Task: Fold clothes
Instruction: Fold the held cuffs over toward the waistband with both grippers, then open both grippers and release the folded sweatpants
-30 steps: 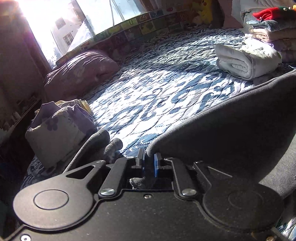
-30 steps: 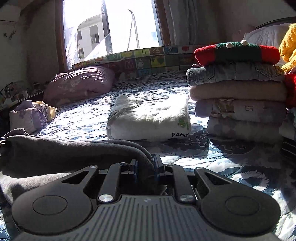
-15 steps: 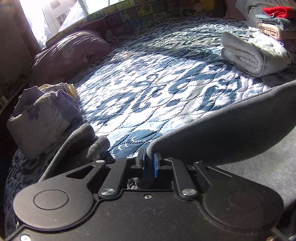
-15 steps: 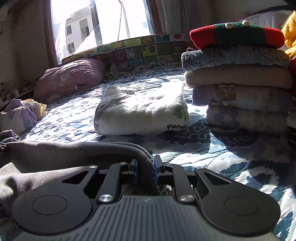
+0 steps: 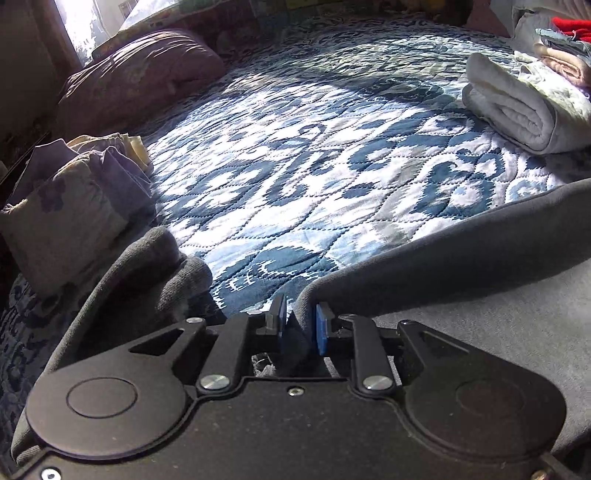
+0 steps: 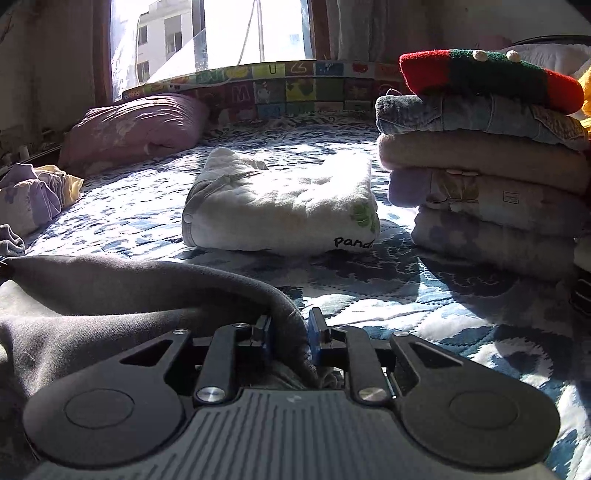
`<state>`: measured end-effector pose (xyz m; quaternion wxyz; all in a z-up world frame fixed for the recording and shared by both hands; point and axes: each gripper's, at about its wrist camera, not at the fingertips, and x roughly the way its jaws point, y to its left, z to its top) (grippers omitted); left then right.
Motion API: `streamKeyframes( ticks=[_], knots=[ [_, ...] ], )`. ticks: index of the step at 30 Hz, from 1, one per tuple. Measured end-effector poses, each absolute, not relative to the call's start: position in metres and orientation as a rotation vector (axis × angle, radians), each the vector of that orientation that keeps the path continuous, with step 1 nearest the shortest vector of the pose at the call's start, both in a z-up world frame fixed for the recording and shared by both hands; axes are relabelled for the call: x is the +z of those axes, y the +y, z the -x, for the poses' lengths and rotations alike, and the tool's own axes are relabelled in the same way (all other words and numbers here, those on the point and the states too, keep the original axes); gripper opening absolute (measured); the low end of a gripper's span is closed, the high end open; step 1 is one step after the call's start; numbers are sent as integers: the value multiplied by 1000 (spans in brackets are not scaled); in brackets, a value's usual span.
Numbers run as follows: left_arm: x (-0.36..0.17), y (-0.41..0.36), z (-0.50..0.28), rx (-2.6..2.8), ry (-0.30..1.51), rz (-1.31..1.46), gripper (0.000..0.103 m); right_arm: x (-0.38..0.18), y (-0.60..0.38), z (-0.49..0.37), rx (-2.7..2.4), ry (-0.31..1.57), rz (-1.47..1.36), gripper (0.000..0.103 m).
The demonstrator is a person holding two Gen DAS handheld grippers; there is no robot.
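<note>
Left tongs and right tongs each pinch a fold of the grey garment, which lies low on the quilted bed. Keep both edges level and taut, laying toward twelve o'clock, short of the white bundle.

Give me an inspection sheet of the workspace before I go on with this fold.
Surface: bed with blue-and-white quilt, sunlit, partly shadowed.
Job's things: dark grey garment lying on the quilt, its folded edge gripped at two points.
Clutter: white folded towel; stack of folded clothes; crumpled purple bundle; pink pillow.
Grippers: left gripper shut on the garment; right gripper shut on the garment.
Cables: nothing seen.
Surroundings: bright window, letter-patterned padding along the bed's far edge.
</note>
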<state>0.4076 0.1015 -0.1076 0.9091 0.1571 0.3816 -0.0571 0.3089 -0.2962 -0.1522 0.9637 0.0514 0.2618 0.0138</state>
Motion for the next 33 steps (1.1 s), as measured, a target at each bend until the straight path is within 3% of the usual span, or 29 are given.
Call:
streamKeyframes(
  ticks=[1,2,7,11,13,14,15,19,21,23,25,28,33],
  knots=[
    [-97,109,-399,-93,753,-289,36,-150,-298,-307,40,521,-115,22],
    [-86,117,-389,-65,713,-252,40,-146,-300,-304,51,506,-129,25],
    [-63,164,-352,3,635,34,39,-129,-304,-288,78,422,-135,31],
    [-84,177,-335,-33,660,253,43,-115,-294,-272,68,293,-61,31],
    [-103,167,-334,-28,690,250,43,-111,-288,-267,99,244,-33,31],
    [-111,160,-334,-20,698,210,28,-110,-285,-265,132,233,-24,31],
    [-112,155,-331,-5,685,178,25,-111,-282,-266,177,244,-16,31],
    [-104,151,-318,38,631,136,23,-132,-272,-287,235,422,12,31],
    [-116,147,-328,46,690,66,25,-141,-273,-296,214,490,9,31],
    [-113,145,-326,72,657,7,47,-138,-277,-294,207,473,-21,31],
    [-96,135,-314,69,548,-55,48,-133,-280,-290,207,436,-27,31],
    [-88,115,-318,-19,524,-104,48,-140,-281,-290,209,460,-30,32],
    [-112,103,-367,-81,612,-75,48,-147,-287,-297,195,501,-86,33]
  ],
)
